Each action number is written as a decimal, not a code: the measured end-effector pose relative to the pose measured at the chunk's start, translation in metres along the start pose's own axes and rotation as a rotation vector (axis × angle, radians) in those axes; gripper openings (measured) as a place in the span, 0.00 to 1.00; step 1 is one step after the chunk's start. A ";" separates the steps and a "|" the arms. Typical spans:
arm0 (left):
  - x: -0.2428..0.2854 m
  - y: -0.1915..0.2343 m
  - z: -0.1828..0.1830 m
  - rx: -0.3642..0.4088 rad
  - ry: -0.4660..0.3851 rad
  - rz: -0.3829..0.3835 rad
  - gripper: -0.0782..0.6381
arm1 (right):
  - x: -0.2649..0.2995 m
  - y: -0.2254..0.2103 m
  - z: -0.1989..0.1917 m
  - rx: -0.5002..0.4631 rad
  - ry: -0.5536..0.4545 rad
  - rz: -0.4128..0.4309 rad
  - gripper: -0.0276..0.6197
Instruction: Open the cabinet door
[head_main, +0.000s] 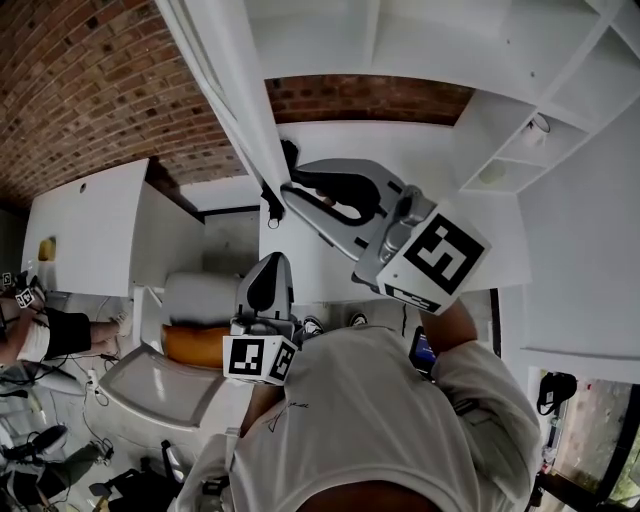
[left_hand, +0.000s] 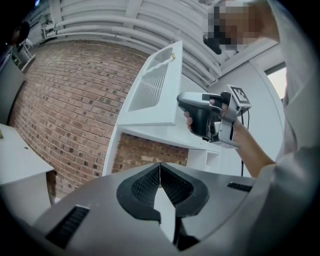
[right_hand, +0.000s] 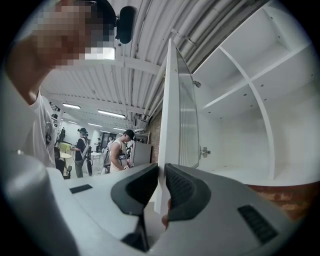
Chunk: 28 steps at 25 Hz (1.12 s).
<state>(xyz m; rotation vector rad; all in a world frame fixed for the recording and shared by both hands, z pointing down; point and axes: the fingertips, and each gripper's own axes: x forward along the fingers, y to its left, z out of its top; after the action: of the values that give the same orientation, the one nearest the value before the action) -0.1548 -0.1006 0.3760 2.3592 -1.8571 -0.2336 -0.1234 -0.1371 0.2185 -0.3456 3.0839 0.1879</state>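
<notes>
Cabinet door (head_main: 235, 90): in the head view, swung well out from the bare shelves (head_main: 520, 140), its edge pinched by the right gripper (head_main: 288, 188), likely to pull it wider. Left gripper (head_main: 270, 262) held lower and apart, probably to stay clear of the swing. In the left gripper view, jaws pressed together on nothing, pointed towards the door. In the right gripper view, jaws narrow, clamped on the door's thin edge, open shelves just beside.

Swung-out cabinet door (head_main: 235, 100), seen edge-on, bars sideways passage between the brick wall (head_main: 90, 80) side and the open cabinet interior (head_main: 320, 40), itself partitioned by a vertical divider (head_main: 372, 30).
</notes>
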 end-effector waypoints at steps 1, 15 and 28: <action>-0.001 0.000 0.000 0.003 -0.001 0.001 0.13 | 0.002 0.003 0.000 -0.002 -0.002 0.012 0.13; -0.008 0.007 0.002 -0.006 -0.003 0.034 0.13 | 0.020 0.020 0.002 -0.002 -0.019 0.084 0.13; -0.020 0.023 0.003 -0.002 -0.004 0.074 0.13 | 0.043 0.045 0.004 0.025 -0.032 0.125 0.13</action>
<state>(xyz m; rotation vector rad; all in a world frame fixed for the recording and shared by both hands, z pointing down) -0.1823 -0.0866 0.3787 2.2850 -1.9405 -0.2331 -0.1753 -0.1028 0.2175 -0.1472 3.0741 0.1570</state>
